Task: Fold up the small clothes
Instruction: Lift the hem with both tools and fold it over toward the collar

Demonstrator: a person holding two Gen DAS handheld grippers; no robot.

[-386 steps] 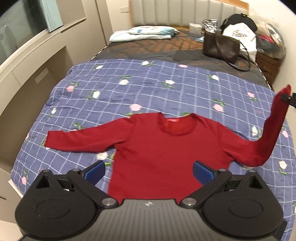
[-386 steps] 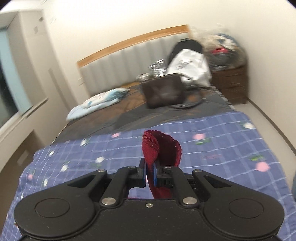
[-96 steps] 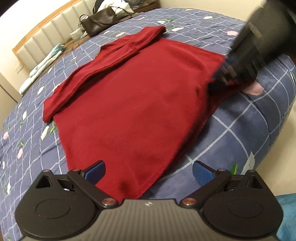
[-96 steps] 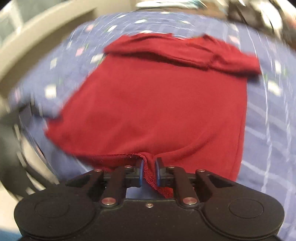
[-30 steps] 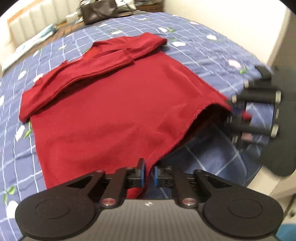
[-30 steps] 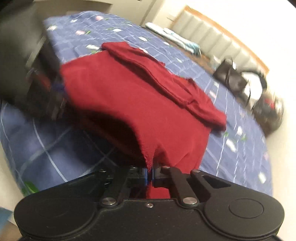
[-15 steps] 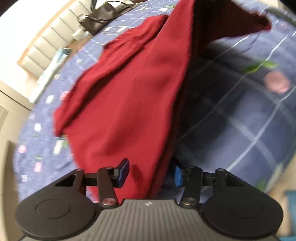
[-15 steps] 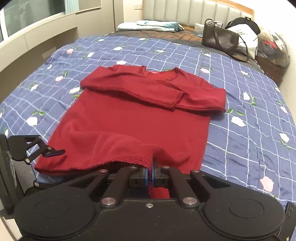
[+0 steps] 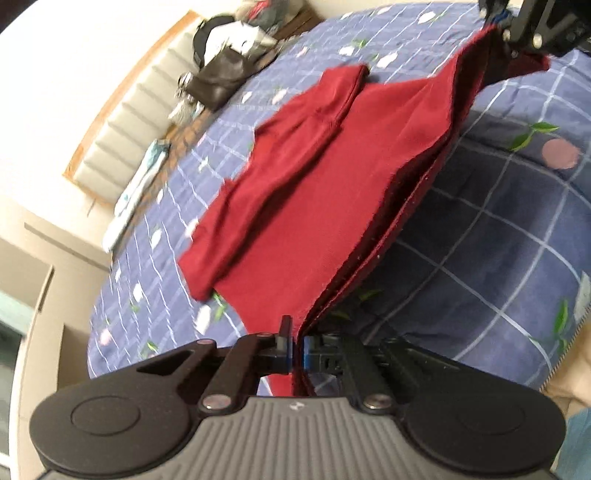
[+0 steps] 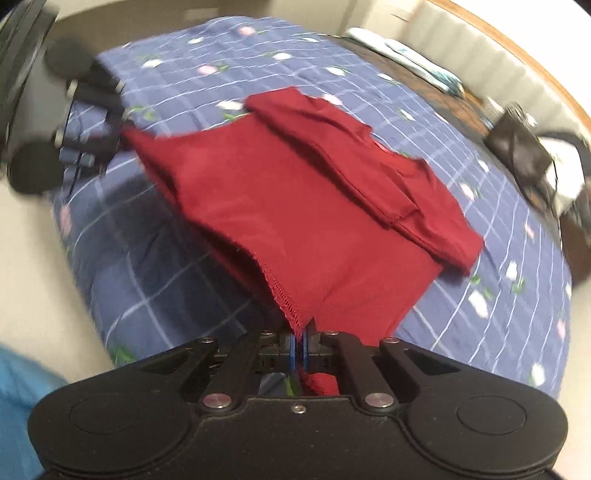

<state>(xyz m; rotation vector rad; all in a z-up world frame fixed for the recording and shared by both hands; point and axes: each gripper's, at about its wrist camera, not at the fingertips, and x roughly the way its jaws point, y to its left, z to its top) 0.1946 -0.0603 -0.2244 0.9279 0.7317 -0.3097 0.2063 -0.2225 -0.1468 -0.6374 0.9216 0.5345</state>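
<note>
A dark red long-sleeved top (image 9: 314, 184) lies on the blue checked bedspread (image 9: 498, 229), both sleeves folded across its chest. Its bottom hem is raised off the bed and stretched between the two grippers. My left gripper (image 9: 295, 350) is shut on one hem corner. My right gripper (image 10: 300, 349) is shut on the other corner of the red top (image 10: 295, 206). The right gripper also shows at the top right of the left wrist view (image 9: 532, 26), and the left gripper shows at the left edge of the right wrist view (image 10: 85, 122).
A brown handbag (image 9: 218, 79) and bags of clothes sit near the padded headboard (image 9: 122, 122). Folded light bedding (image 9: 140, 184) lies by the headboard. The bed's foot edge and the pale floor (image 10: 33, 258) are close below the grippers.
My left gripper has shut on the hem corner; half a second ago its jaws stood apart around the cloth. Both grippers now hold the hem lifted off the bed.
</note>
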